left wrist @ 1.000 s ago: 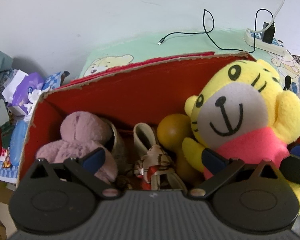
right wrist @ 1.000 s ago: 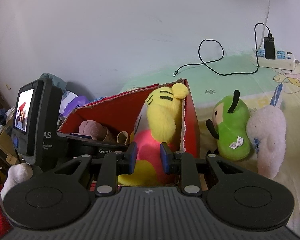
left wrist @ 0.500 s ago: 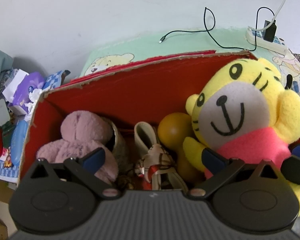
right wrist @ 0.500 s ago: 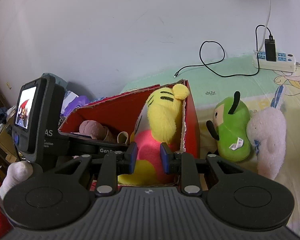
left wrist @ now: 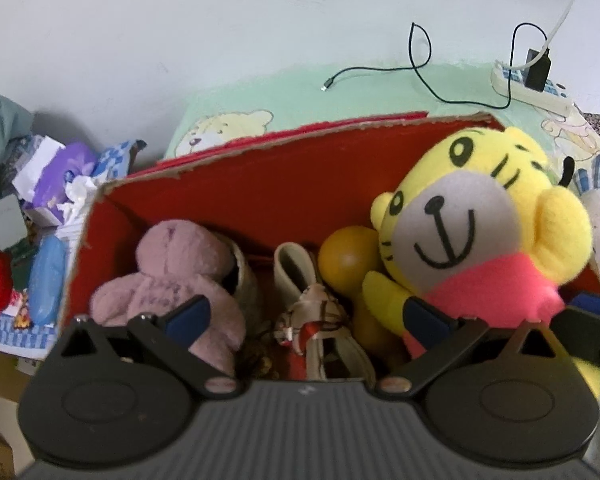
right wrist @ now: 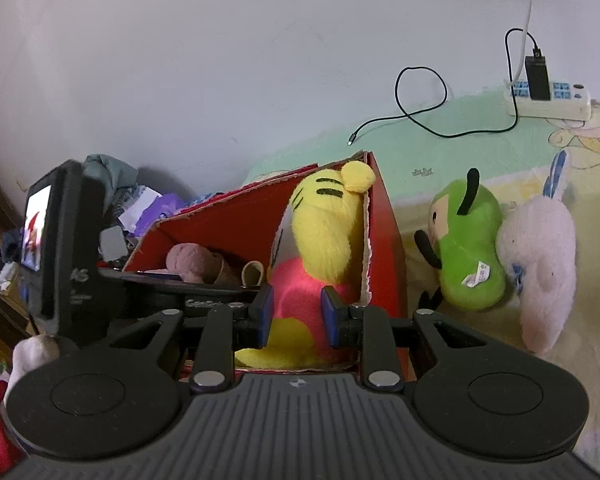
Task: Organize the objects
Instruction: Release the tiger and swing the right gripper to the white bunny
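Nothing visibly shifted — right gripper [right wrist: 296, 314] fingers apparently pinching tiger plush [right wrist: 320, 240], red box [right wrist: 384, 240]

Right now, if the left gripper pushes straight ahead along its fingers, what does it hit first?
Most likely the small plaid-dressed doll lying in the red box, centred between the open left gripper fingers. The mauve plush and yellow tiger plush flank that line. Depth is hard to judge.

Cartoon bedsheet [right wrist: 440, 160], red box [right wrist: 384, 240], green plush [right wrist: 470, 252], power strip [right wrist: 552, 100]
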A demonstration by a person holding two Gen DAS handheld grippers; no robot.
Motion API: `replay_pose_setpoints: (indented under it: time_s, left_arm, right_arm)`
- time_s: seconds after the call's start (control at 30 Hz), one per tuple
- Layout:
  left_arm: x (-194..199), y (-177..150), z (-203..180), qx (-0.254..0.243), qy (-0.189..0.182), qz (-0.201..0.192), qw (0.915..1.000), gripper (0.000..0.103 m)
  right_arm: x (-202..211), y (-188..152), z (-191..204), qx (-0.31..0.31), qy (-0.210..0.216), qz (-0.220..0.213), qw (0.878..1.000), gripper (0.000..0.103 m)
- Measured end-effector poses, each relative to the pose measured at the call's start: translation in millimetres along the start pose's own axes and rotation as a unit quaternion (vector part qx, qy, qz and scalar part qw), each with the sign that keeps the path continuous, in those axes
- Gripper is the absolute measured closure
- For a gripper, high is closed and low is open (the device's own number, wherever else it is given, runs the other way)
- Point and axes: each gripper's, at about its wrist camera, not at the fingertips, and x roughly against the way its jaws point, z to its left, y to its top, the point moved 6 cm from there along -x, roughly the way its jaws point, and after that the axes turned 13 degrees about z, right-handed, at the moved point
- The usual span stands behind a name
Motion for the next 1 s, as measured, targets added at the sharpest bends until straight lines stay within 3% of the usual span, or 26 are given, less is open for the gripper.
replay_pose_setpoints:
  time_s: [0.13,0.33,0.5,0.73,0.87,1.0]
  left_arm:
    - [12,-11,5,-0.001,0.008,-0.002,1.0,0.001]
    - [49,-20,14,0.017,-0.021,-0.024,0.9993,0.002]
    - [90,-14,-18,-0.011,-0.042,-0.076,0.9961,0.002]
    - [119,-5,-108,-0.08,-0.133,-0.1,0.9828,0.003]
    - [115,-7,-170,-0.116,-0.171,-0.086,0.9745,0.003]
    - [97,-13,-223,-0.134,-0.216,-0.046,0.966,0.003]
  right_arm:
    - [7,-2,-3,-0.005,0.015,0.0,1.0,0.075]
    - [32,-6,-22,-0.028,0.059,-0.011,0.998,0.075]
    - [56,-10,-51,-0.054,0.065,-0.033,0.996,0.071]
    - [88,-17,-122,-0.121,0.005,-0.063,0.991,0.071]
    - [112,-25,-177,-0.157,-0.068,-0.078,0.982,0.07]
    - [130,-33,-240,-0.221,-0.117,-0.083,0.965,0.065]
